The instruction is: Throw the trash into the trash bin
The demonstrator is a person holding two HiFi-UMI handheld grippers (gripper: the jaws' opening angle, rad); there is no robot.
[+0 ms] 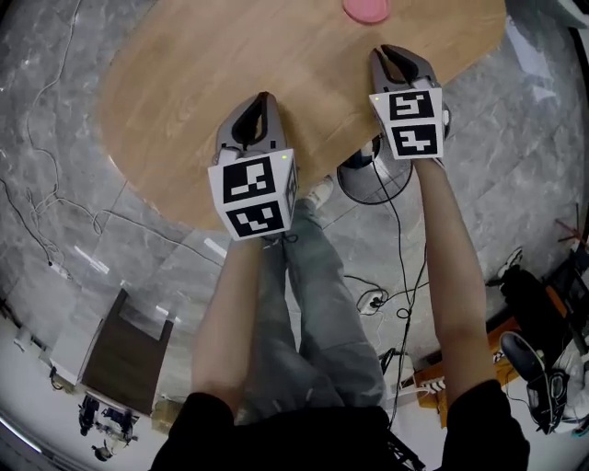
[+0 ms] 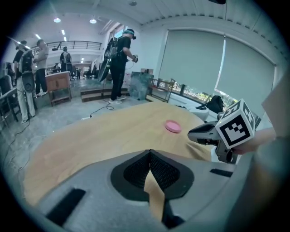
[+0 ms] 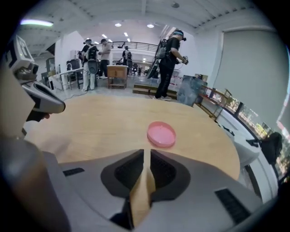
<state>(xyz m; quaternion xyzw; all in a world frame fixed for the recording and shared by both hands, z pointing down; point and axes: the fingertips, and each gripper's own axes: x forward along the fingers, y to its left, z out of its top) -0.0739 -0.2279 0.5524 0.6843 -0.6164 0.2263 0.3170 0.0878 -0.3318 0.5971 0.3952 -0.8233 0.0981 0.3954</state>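
Observation:
Both grippers hover over a round wooden table [image 1: 175, 101]. My left gripper [image 1: 262, 97] is above the table's near edge, its jaws shut with nothing between them [image 2: 149, 152]. Further right and ahead, my right gripper [image 1: 386, 51] also has its jaws together and empty [image 3: 147, 152]. A flat pink disc [image 1: 366, 9] lies on the table just beyond the right gripper, clear of it [image 3: 161, 134] [image 2: 172, 126]. Each gripper shows in the other's view: the right gripper [image 2: 194, 133] and the left gripper [image 3: 60, 108]. No trash and no bin can be made out.
The floor is grey marble with loose cables [image 1: 41, 216]. A black round stand [image 1: 373, 177] sits under the table's edge. A brown box-like thing [image 1: 124, 354] stands on the floor at the lower left. Several people [image 3: 170, 63] stand far behind the table.

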